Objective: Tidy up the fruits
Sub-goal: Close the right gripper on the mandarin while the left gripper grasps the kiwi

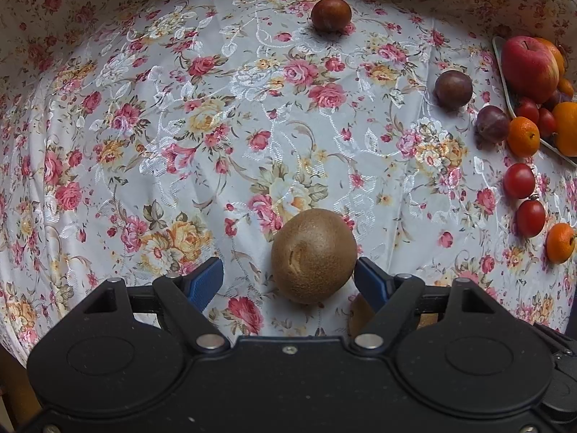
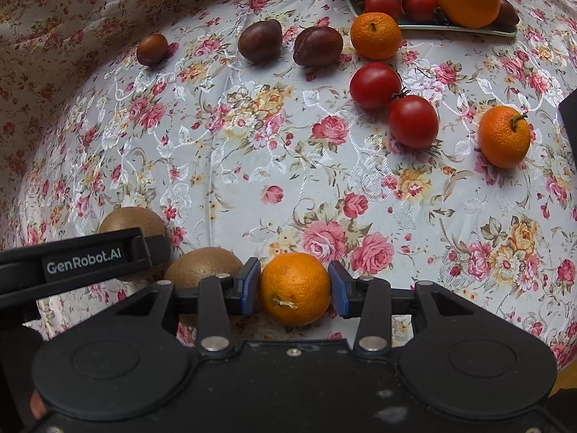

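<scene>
Both claws are working low over the flowered tabletop [image 2: 288, 166], each busy with its own fruit. On the right, the claw [image 2: 295, 287] is clenching a small orange [image 2: 294, 288], its blue pads [image 2: 251, 285] pressing either flank so the round fruit cannot roll free; whether it is lifted or sitting on the cloth I cannot tell. Just beside it, the left claw [image 1: 288, 276] is standing released, jaws spread wide around a kiwi [image 1: 313, 256] that is lying on the cloth; the right pad is close against the skin, the left one well apart. A second kiwi [image 2: 203, 265] is lying just beside the first, so like seems to be gathering with like. Further off, three plums [image 2: 317, 46] are strung in a loose row, two tomatoes [image 2: 413, 119] are touching as a pair, and two more oranges [image 2: 504, 136] are lying on the cloth, one of them against the plate. At the far edge, that plate [image 2: 450, 28] is heaped with an apple [image 1: 528, 68] and other fruit yet unsorted, which suggests the sorting is only partly done.
</scene>
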Tool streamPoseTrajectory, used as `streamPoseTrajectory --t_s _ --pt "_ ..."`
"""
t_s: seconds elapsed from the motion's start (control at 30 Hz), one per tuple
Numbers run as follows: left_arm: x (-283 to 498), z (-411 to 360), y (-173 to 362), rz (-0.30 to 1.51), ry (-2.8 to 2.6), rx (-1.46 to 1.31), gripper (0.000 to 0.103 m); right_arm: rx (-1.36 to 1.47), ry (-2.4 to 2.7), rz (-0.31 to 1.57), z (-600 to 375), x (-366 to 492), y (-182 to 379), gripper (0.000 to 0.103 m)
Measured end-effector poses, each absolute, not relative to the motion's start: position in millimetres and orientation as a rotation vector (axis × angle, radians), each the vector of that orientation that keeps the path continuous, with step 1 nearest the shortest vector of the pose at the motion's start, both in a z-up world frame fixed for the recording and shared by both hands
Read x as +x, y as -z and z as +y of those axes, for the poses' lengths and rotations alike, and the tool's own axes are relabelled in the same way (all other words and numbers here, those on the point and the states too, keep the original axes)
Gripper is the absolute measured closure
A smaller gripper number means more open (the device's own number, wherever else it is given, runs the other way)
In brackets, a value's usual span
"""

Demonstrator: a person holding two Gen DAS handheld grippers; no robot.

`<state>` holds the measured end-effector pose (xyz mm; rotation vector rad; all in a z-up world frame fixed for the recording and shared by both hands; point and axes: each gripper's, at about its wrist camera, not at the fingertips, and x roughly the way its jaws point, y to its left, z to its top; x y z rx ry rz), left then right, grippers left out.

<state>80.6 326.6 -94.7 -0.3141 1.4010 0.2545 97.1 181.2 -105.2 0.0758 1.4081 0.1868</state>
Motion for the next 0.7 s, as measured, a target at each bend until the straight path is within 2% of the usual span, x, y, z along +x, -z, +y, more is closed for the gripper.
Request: streamPoseTrajectory --t_s 0.1,0.7 --pt "81 327 95 1.403 -0.253 -0.316 0.023 -0.001 -0.218 1.399 190 97 107 0.057" --pt "81 331 93 1.401 -0.246 -0.357 0.023 0.170 -0.057 1.439 181 111 114 0.056"
